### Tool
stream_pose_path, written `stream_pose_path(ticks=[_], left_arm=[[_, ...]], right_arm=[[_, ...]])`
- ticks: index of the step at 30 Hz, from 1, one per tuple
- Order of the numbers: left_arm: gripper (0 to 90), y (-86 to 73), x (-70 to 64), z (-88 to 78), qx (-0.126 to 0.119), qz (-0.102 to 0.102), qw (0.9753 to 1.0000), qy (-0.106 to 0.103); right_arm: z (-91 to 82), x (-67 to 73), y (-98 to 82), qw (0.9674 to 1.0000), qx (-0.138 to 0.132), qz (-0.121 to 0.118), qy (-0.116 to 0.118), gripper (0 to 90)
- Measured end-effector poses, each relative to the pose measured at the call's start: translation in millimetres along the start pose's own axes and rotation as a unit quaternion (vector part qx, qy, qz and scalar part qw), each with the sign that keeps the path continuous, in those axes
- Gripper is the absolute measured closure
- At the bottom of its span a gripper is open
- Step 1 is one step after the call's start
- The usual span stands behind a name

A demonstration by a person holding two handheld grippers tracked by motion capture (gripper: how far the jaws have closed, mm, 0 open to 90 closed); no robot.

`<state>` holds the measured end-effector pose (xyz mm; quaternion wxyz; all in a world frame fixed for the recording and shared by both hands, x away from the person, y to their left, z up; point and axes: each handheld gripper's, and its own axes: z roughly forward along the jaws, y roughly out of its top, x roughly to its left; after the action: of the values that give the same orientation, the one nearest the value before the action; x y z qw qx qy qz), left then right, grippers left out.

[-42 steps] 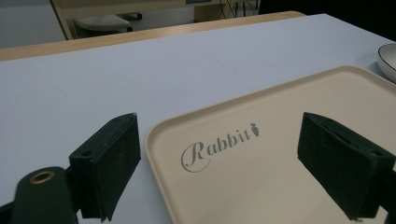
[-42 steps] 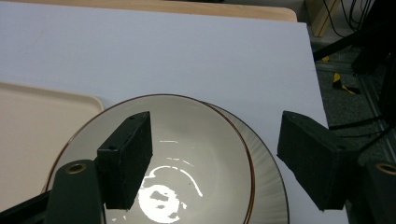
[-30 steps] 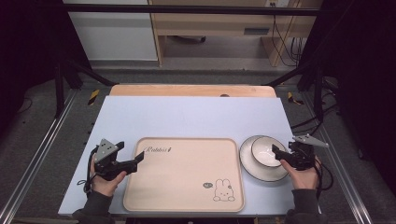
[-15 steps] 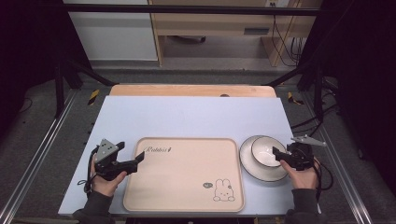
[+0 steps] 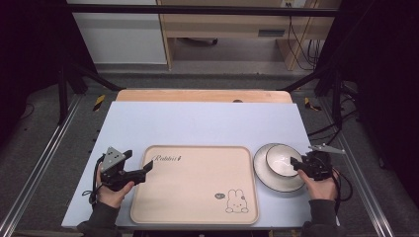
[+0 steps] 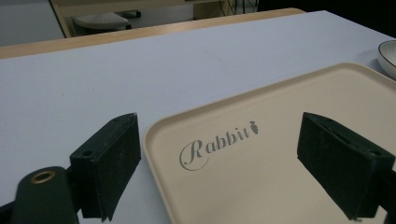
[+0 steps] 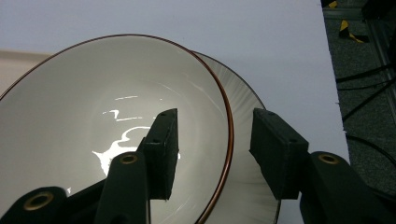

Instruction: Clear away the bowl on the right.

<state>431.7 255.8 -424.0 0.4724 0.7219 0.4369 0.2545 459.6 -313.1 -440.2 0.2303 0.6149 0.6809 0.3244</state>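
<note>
While the white brown-rimmed bowl [image 7: 112, 126] sits on its white plate [image 5: 264, 170] near the surface's right edge, off the beige rabbit-print tray [image 5: 195, 185], the right tongs [image 7: 212, 144] straddle its rim unclenched and the left tongs [image 6: 233, 163] gape released over the tray's near-left corner, so seemingly nothing is moved yet.

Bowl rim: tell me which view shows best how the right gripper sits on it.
The right gripper view: the bowl rim runs between the open jaws, one inside, one outside. The high view shows the right gripper at the bowl's edge, small. The left gripper view catches a sliver.

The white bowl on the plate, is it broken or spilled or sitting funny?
Nothing stands out. The white bowl with the brown rim sits upright and empty on the white ribbed plate, no cracks or spills visible. The right gripper straddles its rim with open jaws. The beige rabbit tray lies flat beside it.
</note>
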Motion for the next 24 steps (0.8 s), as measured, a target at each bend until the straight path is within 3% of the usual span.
stream_pose_path(ticks=[13,24], left_arm=[[13.0,-0.2,-0.4,0.6,0.001,0.001,1.0,0.001],[13.1,-0.2,-1.1,1.0,0.003,0.003,1.0,0.0]], right_arm=[[4.9,1.1,-0.4,0.9991,0.038,0.019,0.005,65.7],[7.5,-0.2,-0.1,0.9981,0.052,0.032,0.008,74.5]])
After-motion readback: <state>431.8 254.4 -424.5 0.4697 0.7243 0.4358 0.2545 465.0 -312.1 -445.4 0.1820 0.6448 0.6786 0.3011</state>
